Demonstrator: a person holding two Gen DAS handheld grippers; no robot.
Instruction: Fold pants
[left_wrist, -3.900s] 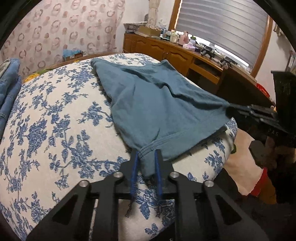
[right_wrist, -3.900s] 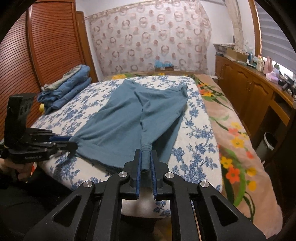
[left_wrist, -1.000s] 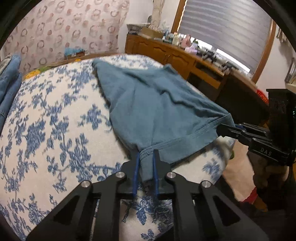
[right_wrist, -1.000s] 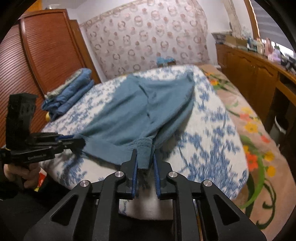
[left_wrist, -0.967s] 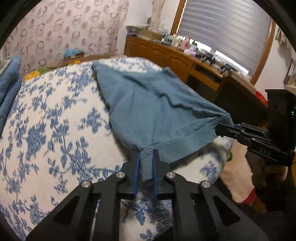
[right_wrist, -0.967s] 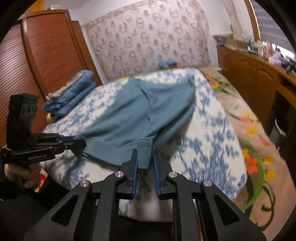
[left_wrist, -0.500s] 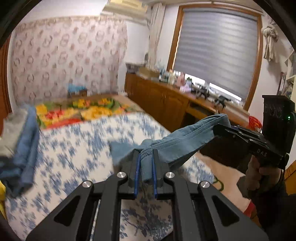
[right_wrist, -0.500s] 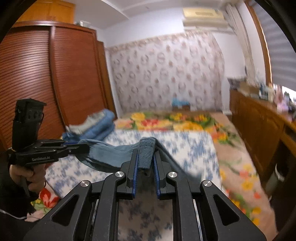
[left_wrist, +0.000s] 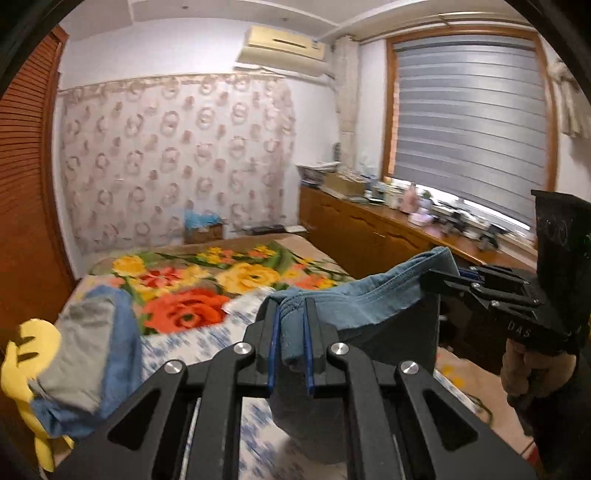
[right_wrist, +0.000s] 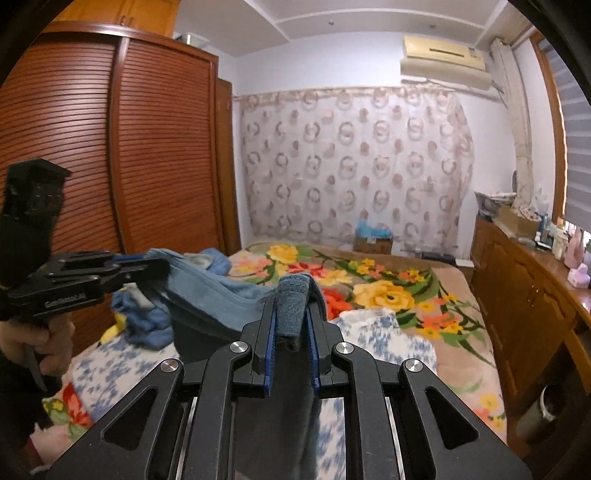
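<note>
Two grippers, one garment, all of it up in the air over the bed, which fills the room below w/ its flowered blanket at the far end and blue-print sheet nearer me. Stack of folded blue clothes sits on the bed's left side, apart from what I'm holding.

Pants hang between my two hands: teal, soft knit, hemmed edge stretched more or less level from one gripper to the other, rest of the cloth drooping dark below the fingers. Can't tell if the bottom touches the sheet, it's hidden under the rigs.

Handling, my guess: light, limp, no stiffness at all, so it'll sag and swing wherever I don't support it. Not slippery by the look of the weave. Best hold is right where I have it, on the thick stitched edge at the two corners, since the doubled fabric gives the pads something to bite.

Left gripper is clamped on a bunched corner, cloth wadded between the blue pads. Right gripper likewise pinched tight on its corner, fabric poking up above the fingertips.
</note>
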